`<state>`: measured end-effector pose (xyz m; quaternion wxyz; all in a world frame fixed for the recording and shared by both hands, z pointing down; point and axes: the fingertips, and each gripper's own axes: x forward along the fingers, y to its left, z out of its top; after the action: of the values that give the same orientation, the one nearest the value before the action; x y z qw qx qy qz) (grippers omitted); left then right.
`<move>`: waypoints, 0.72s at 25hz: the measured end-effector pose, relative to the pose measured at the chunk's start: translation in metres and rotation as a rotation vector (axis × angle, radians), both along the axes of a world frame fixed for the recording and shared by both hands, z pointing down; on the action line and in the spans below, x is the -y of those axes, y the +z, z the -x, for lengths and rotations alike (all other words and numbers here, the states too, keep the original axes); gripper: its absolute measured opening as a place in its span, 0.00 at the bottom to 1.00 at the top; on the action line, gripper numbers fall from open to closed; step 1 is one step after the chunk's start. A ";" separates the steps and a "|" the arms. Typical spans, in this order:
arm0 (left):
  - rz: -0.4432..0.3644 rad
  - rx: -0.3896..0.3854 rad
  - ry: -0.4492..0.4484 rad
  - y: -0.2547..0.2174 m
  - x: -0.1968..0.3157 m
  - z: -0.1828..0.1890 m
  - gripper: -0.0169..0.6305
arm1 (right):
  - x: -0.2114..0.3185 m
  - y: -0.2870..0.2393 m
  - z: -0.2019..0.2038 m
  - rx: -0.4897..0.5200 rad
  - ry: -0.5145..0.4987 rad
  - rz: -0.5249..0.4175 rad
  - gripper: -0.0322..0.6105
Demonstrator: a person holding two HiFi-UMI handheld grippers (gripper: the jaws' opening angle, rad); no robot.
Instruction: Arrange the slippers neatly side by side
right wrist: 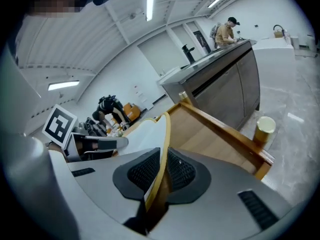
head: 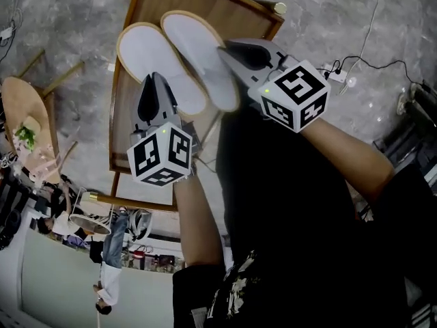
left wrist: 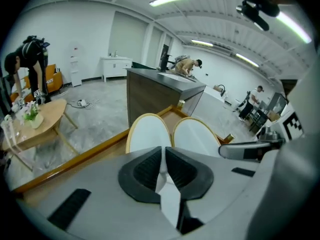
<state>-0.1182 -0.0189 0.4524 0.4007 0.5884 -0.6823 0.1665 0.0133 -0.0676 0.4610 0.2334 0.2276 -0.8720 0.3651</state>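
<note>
Your left hand-held gripper (left wrist: 162, 164) has its jaws pressed together on a thin white flap at the heel end of the left slipper (head: 147, 53). That end grip makes sense, because it leaves the whole length of the slipper free ahead of you to steer. Your right hand-held gripper (right wrist: 161, 169) is likewise pinching the right slipper (head: 194, 43), with its pads bearing on either face just behind the tan rim. In the right gripper view that slipper stands nearly edge-on between the jaws, so I judge that it is tilted and carried, not lying flat.

From the head view the pair lies just beside each other, toes pointing away from you and inner edges close or touching. The right one reaches a little further forward than the left. Holding one slipper in each gripper lets you square the heels and close the gap together.

Both slippers are flat and thin, with plain white faces and a narrow tan border round rounded toes. They look light and floppy, so I expect a grip at one end to let the far end sag.

Beneath them is the wooden table (head: 235, 12) with its raised rim. I cannot tell whether the toes rest on it.
</note>
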 end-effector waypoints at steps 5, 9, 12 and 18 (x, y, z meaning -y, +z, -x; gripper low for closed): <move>-0.014 -0.015 -0.143 -0.006 -0.035 0.009 0.06 | -0.006 -0.008 0.024 0.028 -0.111 -0.014 0.10; -0.024 -0.023 -0.223 -0.005 -0.055 0.018 0.06 | -0.016 -0.009 0.049 0.031 -0.194 -0.025 0.10; -0.048 -0.025 -0.286 -0.010 -0.069 0.021 0.06 | -0.030 -0.015 0.064 0.039 -0.266 -0.042 0.10; -0.073 -0.066 -0.403 -0.008 -0.105 0.026 0.06 | -0.059 -0.017 0.096 0.058 -0.385 -0.057 0.10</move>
<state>-0.1439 0.0865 0.4445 0.4262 0.4594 -0.7783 0.0388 -0.0823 -0.0087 0.4442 0.2670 0.0526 -0.9159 0.2952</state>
